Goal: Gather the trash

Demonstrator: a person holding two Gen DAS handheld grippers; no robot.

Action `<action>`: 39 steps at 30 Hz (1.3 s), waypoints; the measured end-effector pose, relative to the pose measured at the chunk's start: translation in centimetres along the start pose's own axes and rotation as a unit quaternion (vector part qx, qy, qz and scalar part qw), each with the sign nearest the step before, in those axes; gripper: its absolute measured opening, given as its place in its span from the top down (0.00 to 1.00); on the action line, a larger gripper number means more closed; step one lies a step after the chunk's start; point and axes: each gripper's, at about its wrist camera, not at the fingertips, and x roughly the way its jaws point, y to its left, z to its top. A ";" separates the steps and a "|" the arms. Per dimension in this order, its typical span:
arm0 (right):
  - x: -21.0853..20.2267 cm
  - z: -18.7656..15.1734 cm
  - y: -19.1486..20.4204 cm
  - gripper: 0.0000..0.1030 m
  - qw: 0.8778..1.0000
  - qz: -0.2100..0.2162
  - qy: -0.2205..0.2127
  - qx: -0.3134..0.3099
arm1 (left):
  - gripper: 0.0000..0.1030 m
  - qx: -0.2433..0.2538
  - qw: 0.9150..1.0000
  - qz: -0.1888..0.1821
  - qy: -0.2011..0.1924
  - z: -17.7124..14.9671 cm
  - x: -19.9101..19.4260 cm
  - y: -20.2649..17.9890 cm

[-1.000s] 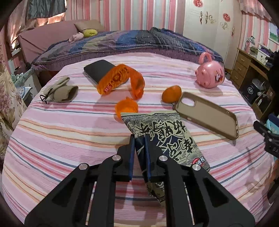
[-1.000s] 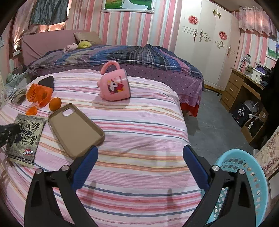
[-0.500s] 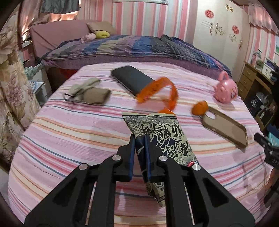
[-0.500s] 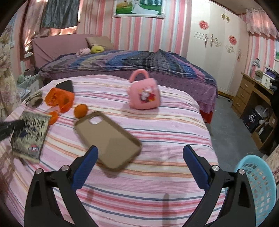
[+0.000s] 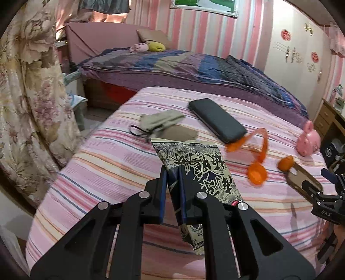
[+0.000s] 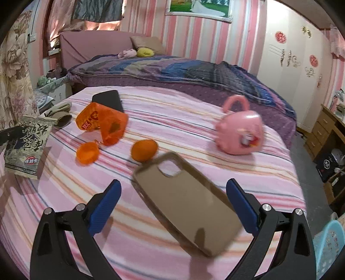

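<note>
Item: flat, black-and-cream printed foil snack wrapper (image 5: pixel 200 172), light, limp, slippery. Location: pinched by its lower edge in your left gripper (image 5: pixel 172 193), above the pink striped bedspread (image 5: pixel 112 163). Right gripper (image 6: pixel 172 202) hangs released, empty. Keep the pinch deep.

Pink and white striped walls (image 6: pixel 189 41) are seen across the upper frame, with a framed picture (image 6: pixel 198 8) hung at top centre. A white wardrobe (image 6: pixel 286 71) is placed at the upper right, a wooden drawer unit (image 6: pixel 323 131) at the right edge. A floral curtain (image 5: pixel 28 97) is hung at the left. A dark patchwork quilt (image 5: pixel 194 66) is spread over the far bed.
</note>
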 end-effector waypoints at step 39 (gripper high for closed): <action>-2.7 0.0 0.8 0.67 0.998 0.007 0.000 -0.060 | 0.91 -0.017 0.999 -0.028 -0.005 0.1 -2.7 -2.5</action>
